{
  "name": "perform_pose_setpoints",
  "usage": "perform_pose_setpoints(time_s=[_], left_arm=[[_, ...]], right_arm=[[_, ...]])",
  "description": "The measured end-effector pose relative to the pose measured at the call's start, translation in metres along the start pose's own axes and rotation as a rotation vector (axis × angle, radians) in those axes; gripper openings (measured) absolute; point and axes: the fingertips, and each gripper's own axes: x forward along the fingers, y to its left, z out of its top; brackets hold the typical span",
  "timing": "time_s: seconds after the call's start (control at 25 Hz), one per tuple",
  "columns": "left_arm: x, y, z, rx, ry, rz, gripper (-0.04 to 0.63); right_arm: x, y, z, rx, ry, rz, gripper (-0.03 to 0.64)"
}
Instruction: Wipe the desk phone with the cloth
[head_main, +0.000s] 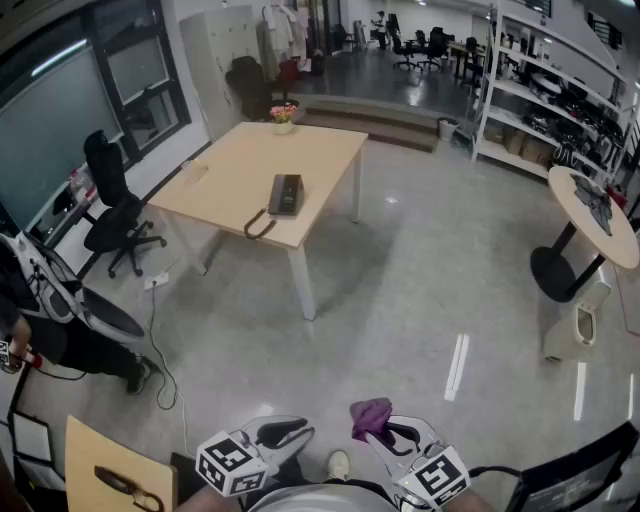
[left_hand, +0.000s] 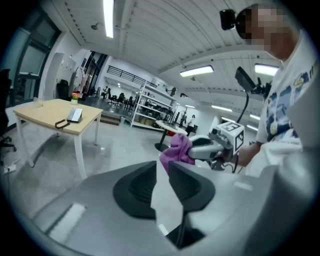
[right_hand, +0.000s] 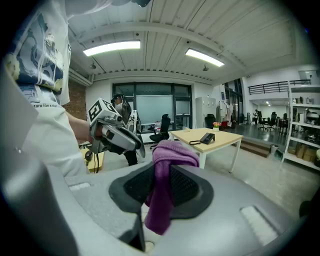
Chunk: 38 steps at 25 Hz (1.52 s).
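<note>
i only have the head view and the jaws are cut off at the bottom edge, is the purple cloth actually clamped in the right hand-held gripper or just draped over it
Observer: Clamped. In the right gripper view the right hand-held gripper has its jaws shut on the cloth, and a tail of it hangs below them.
Operator: and the left one, anything in it
Observer: Nothing. In the left gripper view the left hand-held gripper has its jaws a narrow gap apart, with no object between them.
</note>
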Motion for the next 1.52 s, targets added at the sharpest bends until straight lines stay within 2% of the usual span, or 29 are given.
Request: perform_pose_setpoints(time_s=[0.32,0.72,0.92,1.08,1.24,1.52], left_arm=[[0.013,0.008,0.021,0.024,-0.002,-0.020,0.083],[0.018,0.055,0.032,-0.021,-0.009,-0.035,0.084],[0.026,0.113,0.052,-0.044,-0.037,-0.036,0.086],[0.026,0.168,0.088,-0.032,-0.074,-0.038,0.086],[0.020,0.222,0.107,-0.043,-0.067,-0.026,0.092],[0.019,0.313,0.123,-0.122,-0.066,0.038,0.104]], right_arm=[[0.007,-0.019,0.001,0.027,0.005,-0.020,0.091],[0.047,-0.046,0.008,0.047,0.032,-0.019,0.091],[0.091,-0.076,0.028,0.045,0.059,-0.024,0.091],[0.136,-0.112,0.060,0.024,0.052,-0.045,0.091],[0.178,-0.142,0.095,0.008,0.026,-0.066,0.091],[0.236,-0.189,0.121,0.010,0.025,-0.064,0.091]])
